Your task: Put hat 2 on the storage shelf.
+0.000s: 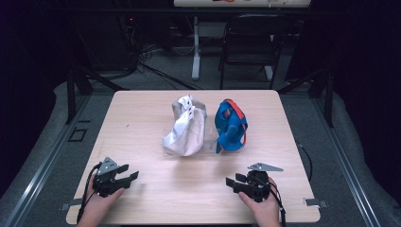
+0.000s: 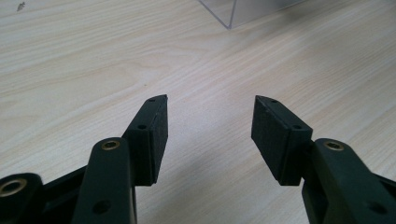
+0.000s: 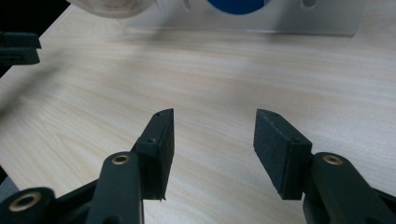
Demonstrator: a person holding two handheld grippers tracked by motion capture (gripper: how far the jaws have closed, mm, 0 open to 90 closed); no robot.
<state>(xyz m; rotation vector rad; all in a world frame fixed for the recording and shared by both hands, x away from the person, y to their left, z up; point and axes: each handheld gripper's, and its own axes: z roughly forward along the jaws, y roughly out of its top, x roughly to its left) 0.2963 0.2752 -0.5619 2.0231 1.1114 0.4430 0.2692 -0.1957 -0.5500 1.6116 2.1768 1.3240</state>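
Right gripper (image 3: 214, 135) jaws apart over bare table (image 3: 224, 79). Clear stand (image 3: 280, 23) along top edge; blue item (image 3: 238, 4) top centre; other gripper (image 3: 18, 49) upper left.

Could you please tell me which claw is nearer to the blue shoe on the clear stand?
Right. The right claw sits almost straight in front of the blue shoe, on the person's side. The left claw is farther off, on the other side, beyond the white shoe.

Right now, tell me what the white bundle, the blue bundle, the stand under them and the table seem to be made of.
White bundle: soft cloth, matte, creased and slumped.
Blue bundle: probably fabric too, folded, with an orange strap.
Stand: clear plastic, likely acrylic; see-through with glossy edges.
Table: pale wood-grain top, smooth, perhaps laminate.
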